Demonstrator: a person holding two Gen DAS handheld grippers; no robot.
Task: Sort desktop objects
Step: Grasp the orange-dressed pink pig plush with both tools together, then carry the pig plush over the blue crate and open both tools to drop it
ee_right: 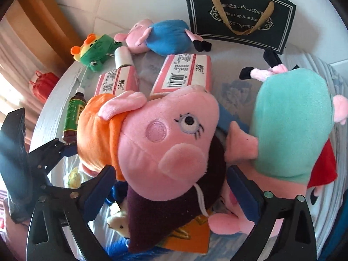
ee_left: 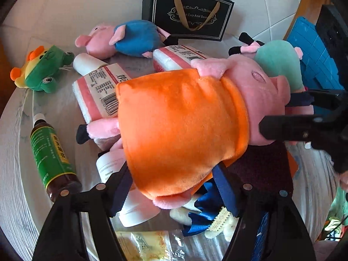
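Marble-look tabletop [ee_left: 19,143] — crowded; tiled wall [ee_left: 87,2] behind, probably.

White tiled wall [ee_left: 76,10], sunlit curtain [ee_right: 13,50].

2 tissue packs [ee_left: 95,95] before gift bag [ee_left: 187,13], frog plush [ee_left: 43,71] left

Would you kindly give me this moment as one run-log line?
left gripper: around orange-dress pig plush body | right gripper: open around its head | plush: above table clutter | grip: unclear
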